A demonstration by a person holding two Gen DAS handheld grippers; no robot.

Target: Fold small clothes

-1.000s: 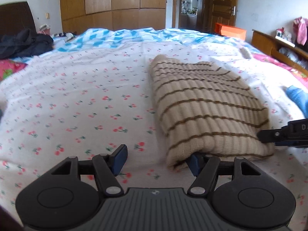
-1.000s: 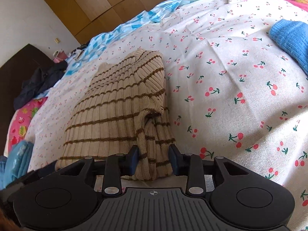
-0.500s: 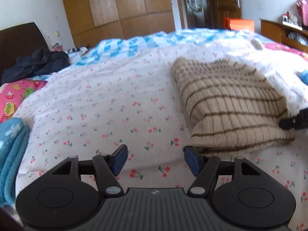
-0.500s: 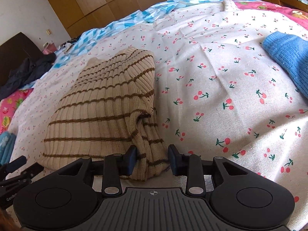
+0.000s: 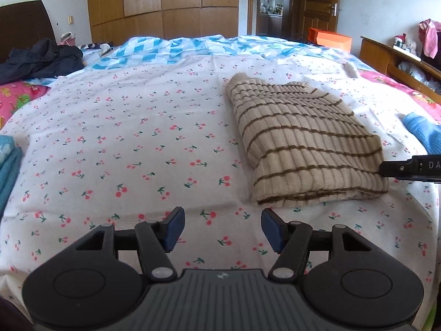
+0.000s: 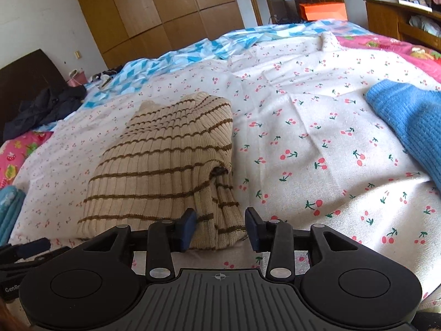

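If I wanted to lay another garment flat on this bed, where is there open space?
The widest bare stretch of the cherry sheet lies left of the folded striped sweater, bordered by the teal towel and blue-check quilt. A smaller patch sits between the sweater and the blue knit. Its near edge is crowded by both grippers.

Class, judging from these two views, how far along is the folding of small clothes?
Done: the striped sweater lies folded on the sheet. In hand: nothing; the right gripper is opening around the sweater's near corner, and the left gripper is empty and closing slightly. Left: the blue knit looks unfolded.
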